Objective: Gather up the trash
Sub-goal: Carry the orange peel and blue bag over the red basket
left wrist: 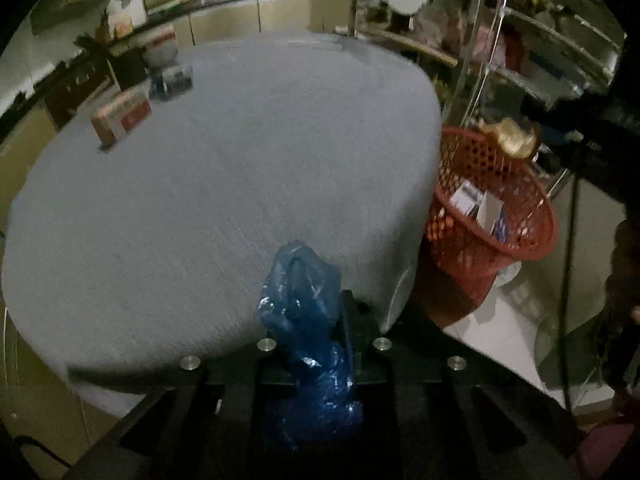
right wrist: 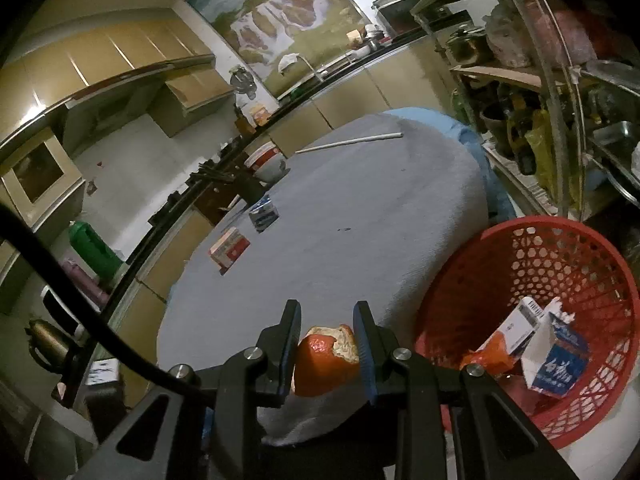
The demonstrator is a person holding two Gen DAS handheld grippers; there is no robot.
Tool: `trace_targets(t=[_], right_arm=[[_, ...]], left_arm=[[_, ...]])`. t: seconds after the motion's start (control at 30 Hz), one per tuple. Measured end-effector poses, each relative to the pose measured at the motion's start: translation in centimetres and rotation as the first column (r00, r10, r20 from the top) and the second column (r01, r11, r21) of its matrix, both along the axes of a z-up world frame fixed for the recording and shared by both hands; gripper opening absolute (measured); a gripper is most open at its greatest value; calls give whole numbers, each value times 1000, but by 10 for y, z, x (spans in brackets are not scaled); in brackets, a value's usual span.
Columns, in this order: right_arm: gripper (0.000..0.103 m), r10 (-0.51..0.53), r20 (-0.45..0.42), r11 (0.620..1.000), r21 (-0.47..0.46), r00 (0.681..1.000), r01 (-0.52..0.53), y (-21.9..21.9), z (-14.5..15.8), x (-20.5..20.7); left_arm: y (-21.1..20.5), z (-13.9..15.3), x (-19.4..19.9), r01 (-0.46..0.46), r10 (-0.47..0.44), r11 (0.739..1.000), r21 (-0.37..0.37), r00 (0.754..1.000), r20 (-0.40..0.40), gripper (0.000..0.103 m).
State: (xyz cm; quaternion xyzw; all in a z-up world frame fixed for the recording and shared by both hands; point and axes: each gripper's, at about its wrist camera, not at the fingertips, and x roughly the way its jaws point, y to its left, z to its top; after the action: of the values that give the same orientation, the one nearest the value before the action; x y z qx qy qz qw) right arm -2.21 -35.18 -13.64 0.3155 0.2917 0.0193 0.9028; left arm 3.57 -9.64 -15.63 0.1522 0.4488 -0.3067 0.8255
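Right claw (right wrist: 327, 344) clamped on orange peel (right wrist: 326, 362), bound for red basket (right wrist: 600, 264) | left claw (left wrist: 316, 332) grips blue bag (left wrist: 306, 320) | two boxes left on tabletop (right wrist: 360, 216)

No text can be read with certainty in either view. In the right wrist view, the blue-and-white carton (right wrist: 556, 356) lying in the red basket (right wrist: 600, 264) carries white characters on its blue face, and the white box (right wrist: 522, 330) just beside it shows a barcode-like strip and small dark print, but both are too blurred to make out. The red-and-white box (right wrist: 229, 247) and the blue box (right wrist: 264, 213) near the table's left edge (right wrist: 192, 264) bear printed bands, equally illegible, and they are even more smeared in the left wrist view.
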Motion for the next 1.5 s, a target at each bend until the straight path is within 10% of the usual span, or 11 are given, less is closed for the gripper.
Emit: trace_targets(t=[0.6, 1.5], right_arm=[[29, -190, 53, 975, -106, 980, 194, -60, 38, -51], [29, -251, 18, 964, -92, 968, 251, -93, 30, -50]], left_arm=[[-57, 118, 6, 172, -132, 955, -242, 976, 172, 16], [-151, 117, 13, 155, -147, 988, -11, 958, 248, 16]])
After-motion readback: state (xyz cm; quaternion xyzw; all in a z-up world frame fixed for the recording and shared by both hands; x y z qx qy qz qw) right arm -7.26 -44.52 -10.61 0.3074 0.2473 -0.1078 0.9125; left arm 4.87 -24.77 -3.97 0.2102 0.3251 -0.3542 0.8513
